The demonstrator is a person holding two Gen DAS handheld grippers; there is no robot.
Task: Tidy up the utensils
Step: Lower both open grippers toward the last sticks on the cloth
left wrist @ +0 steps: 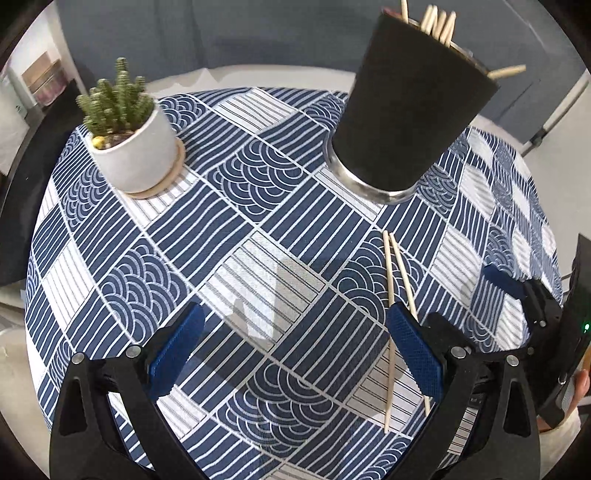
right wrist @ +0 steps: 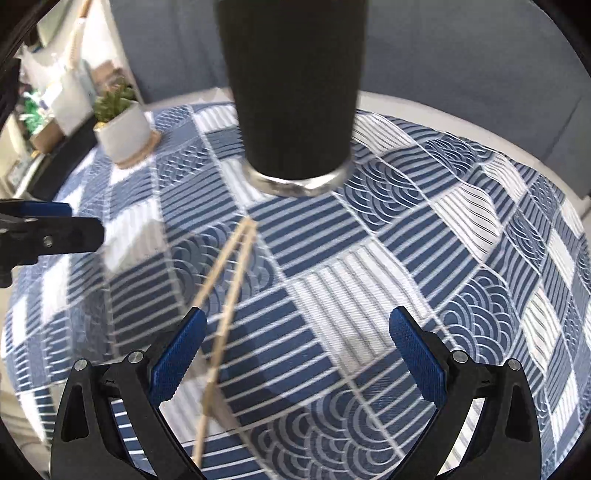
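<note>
A black holder cup (left wrist: 410, 110) with a steel base stands on the patterned tablecloth, with several wooden chopsticks (left wrist: 439, 18) poking out of its top. Two loose chopsticks (left wrist: 388, 280) lie on the cloth in front of it, crossing behind my left gripper's right finger. My left gripper (left wrist: 295, 332) hovers open above the cloth with nothing between its blue pads. In the right wrist view the cup (right wrist: 295, 92) is straight ahead and the loose chopsticks (right wrist: 229, 280) lie just inside the left finger of my open right gripper (right wrist: 297, 332).
A small cactus in a white pot (left wrist: 136, 147) on a wooden coaster sits at the back left of the table. The right gripper (left wrist: 524, 291) shows at the right edge of the left wrist view. A grey wall stands behind the table.
</note>
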